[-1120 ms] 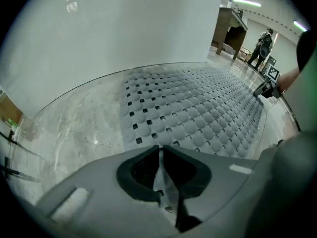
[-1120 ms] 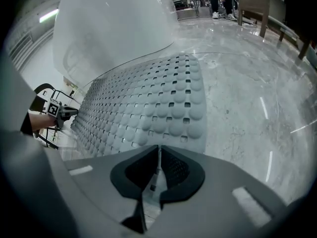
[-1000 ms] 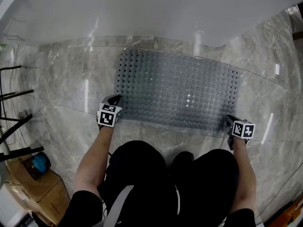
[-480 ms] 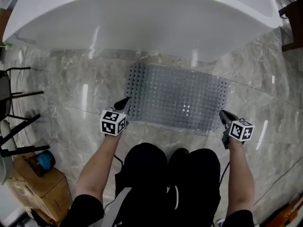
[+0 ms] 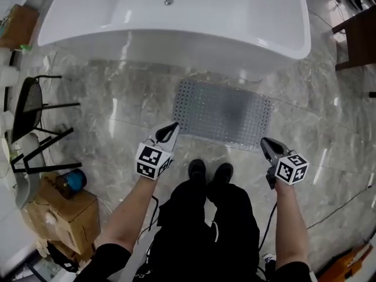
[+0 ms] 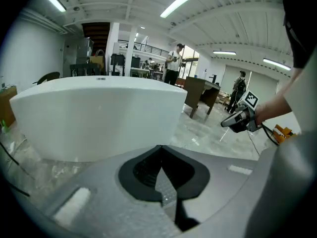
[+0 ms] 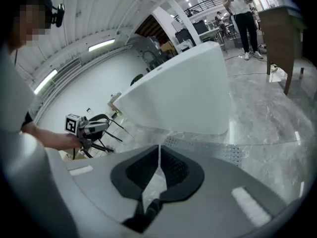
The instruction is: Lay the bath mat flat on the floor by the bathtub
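Note:
The grey perforated bath mat lies flat on the marble floor just in front of the white bathtub. Its edge also shows in the right gripper view. Both grippers hang in the air well above the mat's near edge, and neither touches it. My left gripper is shut with nothing between its pads. My right gripper has been closing and its jaws now meet on nothing. The person's shoes stand just short of the mat.
A black metal chair stands at the left, with a cardboard box and a blue tub in front of it. A dark wooden table is at the far right. People stand far off behind the tub.
Both grippers have lifted from the mat's near corners, high above the floor. The mat stays flat. The head view has risen and now takes in the whole tub.

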{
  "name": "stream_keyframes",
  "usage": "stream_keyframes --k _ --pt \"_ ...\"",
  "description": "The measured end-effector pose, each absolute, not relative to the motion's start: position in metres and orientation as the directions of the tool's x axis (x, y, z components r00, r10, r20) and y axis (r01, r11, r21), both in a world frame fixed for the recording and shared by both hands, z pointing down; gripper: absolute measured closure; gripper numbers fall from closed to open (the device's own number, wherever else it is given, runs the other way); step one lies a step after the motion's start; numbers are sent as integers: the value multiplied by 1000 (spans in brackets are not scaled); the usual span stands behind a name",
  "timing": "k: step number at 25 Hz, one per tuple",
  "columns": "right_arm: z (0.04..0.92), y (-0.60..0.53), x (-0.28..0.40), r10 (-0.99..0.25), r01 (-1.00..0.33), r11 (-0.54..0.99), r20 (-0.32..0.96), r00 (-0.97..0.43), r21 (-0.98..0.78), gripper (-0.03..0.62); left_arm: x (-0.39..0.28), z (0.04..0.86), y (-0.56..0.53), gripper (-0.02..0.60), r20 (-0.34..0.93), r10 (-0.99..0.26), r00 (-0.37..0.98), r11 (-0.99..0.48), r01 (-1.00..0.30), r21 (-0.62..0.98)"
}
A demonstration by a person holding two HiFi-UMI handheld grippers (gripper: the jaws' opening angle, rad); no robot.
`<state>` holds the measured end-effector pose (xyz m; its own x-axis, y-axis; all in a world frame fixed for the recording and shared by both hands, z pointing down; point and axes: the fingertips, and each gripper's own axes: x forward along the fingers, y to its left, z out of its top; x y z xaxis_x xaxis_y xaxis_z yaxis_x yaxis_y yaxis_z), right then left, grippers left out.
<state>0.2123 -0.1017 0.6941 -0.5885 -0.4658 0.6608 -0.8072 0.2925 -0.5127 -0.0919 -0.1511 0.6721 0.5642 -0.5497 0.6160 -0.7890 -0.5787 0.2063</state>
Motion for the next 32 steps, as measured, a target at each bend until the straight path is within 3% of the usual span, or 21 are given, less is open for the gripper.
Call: stream_keyframes --k 12,26,32 --pt "418 -91 165 -613 -742 366 454 -646 -561 562 -84 432 -102 575 484 -576 659 -575 -747 334" --pt "233 -66 138 -676 -642 513 193 -711 -569 536 -83 256 -77 575 312 -685 659 -598 -752 275" --pt "177 -47 123 -654 -627 610 140 -744 -485 530 -59 200 -71 575 236 -683 691 -637 -722 270"
